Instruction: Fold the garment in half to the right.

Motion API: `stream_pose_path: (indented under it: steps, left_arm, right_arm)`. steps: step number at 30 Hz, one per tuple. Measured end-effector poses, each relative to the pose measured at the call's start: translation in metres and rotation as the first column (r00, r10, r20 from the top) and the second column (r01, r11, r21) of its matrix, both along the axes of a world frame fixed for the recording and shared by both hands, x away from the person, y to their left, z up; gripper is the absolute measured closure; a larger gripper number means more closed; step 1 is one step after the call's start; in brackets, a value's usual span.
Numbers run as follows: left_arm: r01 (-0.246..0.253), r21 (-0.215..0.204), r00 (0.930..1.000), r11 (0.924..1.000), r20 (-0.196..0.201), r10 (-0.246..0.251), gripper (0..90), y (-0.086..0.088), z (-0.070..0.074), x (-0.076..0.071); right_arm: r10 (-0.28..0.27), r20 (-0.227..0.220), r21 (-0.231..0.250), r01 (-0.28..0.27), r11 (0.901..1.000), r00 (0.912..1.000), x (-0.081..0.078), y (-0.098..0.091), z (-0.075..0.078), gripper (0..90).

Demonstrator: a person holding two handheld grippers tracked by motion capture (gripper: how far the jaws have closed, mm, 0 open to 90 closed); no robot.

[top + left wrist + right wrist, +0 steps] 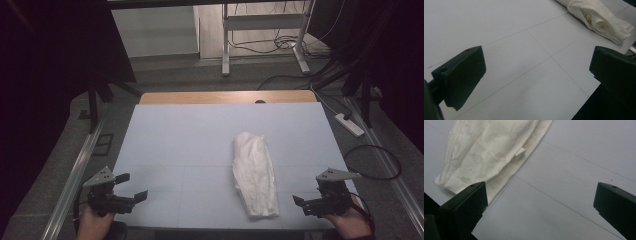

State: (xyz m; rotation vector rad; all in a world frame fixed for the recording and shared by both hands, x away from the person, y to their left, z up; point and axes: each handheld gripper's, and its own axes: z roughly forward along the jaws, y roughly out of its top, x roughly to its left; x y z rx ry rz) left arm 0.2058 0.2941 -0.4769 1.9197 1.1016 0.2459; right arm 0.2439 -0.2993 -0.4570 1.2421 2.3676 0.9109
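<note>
1. No text, brand, number or sign can be read on any surface.
2. White cloth [489, 152], right gripper view: a small white tag [520, 153] is sewn at the hem; whether it bears print cannot be told, as it is too small.
3. Tabletop [200, 135]: thin ruled lines only, no lettering.
4. Grey plates on the left tool [131, 187] and right tool [300, 201]: no marking legible.
</note>
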Motion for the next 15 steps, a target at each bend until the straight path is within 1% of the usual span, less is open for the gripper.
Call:
stream_pose_path:
  steps: [6, 12, 15]
  left_arm:
    - [-0.014, 0.012, 0.9999, 0.9998, -0.008, 0.014, 0.4, 0.0001, -0.0001, -0.0011]
    - [-0.015, 0.042, 0.9996, 0.9990, -0.025, 0.016, 0.6, -0.0020, -0.0004, -0.0001]
    - [-0.014, 0.042, 0.9995, 0.9990, -0.028, 0.015, 0.6, -0.0027, -0.0001, 0.0005]
  right_arm:
    - [-0.008, -0.003, -0.011, 0.008, 0.9999, 1.0000, -0.0009, -0.0010, 0.0002, 0.0]
    - [-0.016, -0.004, -0.024, 0.016, 0.9996, 0.9999, -0.0019, -0.0015, 0.0003, 0.0]
    - [-0.016, -0.004, -0.026, 0.015, 0.9995, 0.9999, -0.0018, -0.0014, -0.0001, 0.0]
